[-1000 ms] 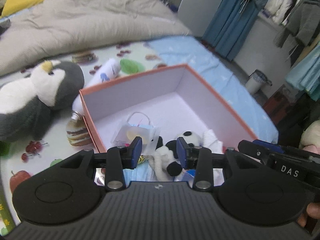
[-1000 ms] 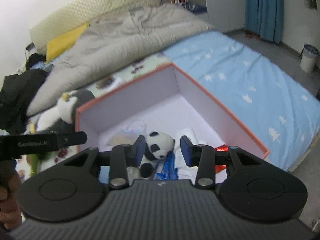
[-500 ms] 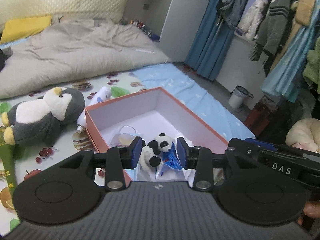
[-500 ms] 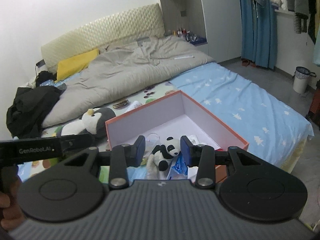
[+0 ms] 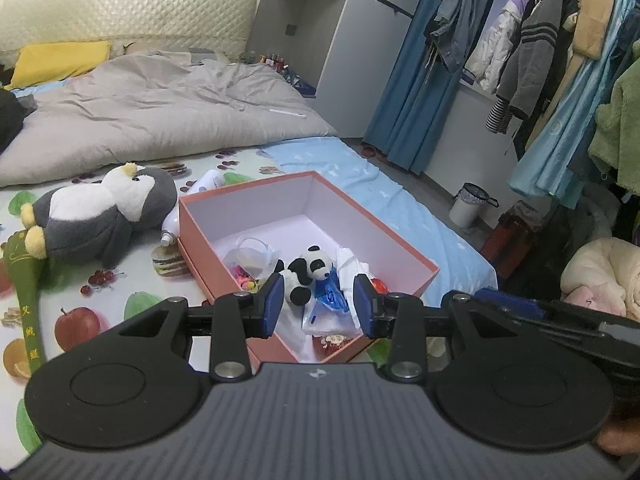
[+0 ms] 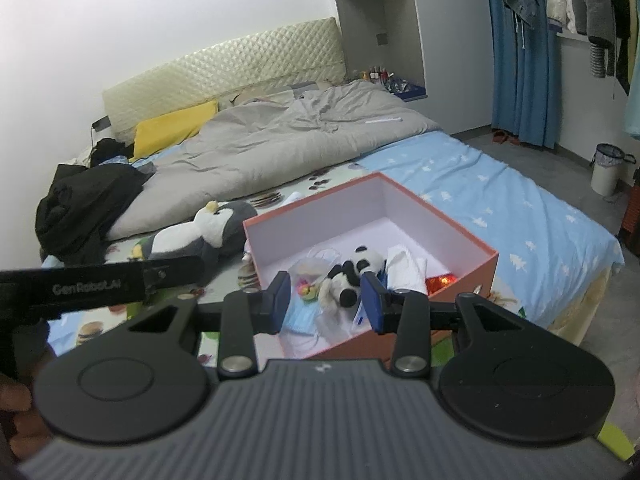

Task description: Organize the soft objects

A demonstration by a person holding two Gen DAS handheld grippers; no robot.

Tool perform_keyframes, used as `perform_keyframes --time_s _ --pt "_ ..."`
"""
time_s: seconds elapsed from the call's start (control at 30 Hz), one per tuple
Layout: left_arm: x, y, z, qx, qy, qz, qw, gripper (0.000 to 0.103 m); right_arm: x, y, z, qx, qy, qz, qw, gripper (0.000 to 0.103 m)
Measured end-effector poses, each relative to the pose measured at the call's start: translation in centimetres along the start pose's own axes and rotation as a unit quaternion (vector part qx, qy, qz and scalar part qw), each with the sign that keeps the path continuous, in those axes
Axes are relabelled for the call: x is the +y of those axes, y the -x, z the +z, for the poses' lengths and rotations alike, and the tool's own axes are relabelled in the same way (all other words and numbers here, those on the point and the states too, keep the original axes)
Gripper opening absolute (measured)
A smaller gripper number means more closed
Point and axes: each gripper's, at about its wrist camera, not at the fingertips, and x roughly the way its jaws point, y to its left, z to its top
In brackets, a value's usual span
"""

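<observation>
An orange box point(image 5: 240, 189) with a pale lilac inside stands open on the bed. In it lie a small panda plush point(image 5: 306, 274), a face mask point(image 5: 252, 254), a white cloth point(image 5: 352, 268) and some small packets. A grey and white penguin plush point(image 5: 100, 216) lies on the fruit-print sheet to the left of the box. My left gripper point(image 5: 318, 306) hangs open above the box's near end, holding nothing. My right gripper point(image 6: 326, 302) is open too and holds nothing, with the panda plush point(image 6: 352, 270) seen through its gap. The box point(image 6: 312, 199) and penguin plush point(image 6: 200, 232) lie below and ahead.
A white bottle point(image 5: 204, 184) lies behind the box and a green stick point(image 5: 28, 280) by the penguin. A grey duvet point(image 5: 160, 108), a yellow pillow point(image 6: 176, 128) and black clothes point(image 6: 84, 208) cover the bed's far part. On the floor stands a bin point(image 6: 608, 172); hung clothes point(image 5: 540, 52) fill the right.
Both grippers have drawn back and up from the box, which now looks smaller and farther. More of the bed and room shows. The jaws of both keep the same gap.
</observation>
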Motion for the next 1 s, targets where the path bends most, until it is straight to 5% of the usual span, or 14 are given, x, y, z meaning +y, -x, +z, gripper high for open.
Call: perform_keyframes --time_s 0.83,1.0 --pt "2.0 -1.1 -2.8 0.013 0.009 0.017 0.9997 0.051 0.1 -0.4 -3.4 0.007 0.008 -0.006 1.0 0.042" --pt "1.8 -0.7 -2.7 0.009 0.009 0.016 0.9998 0.071 -0.1 0.0 -3.1 0.002 0.012 -0.007 1.0 0.042"
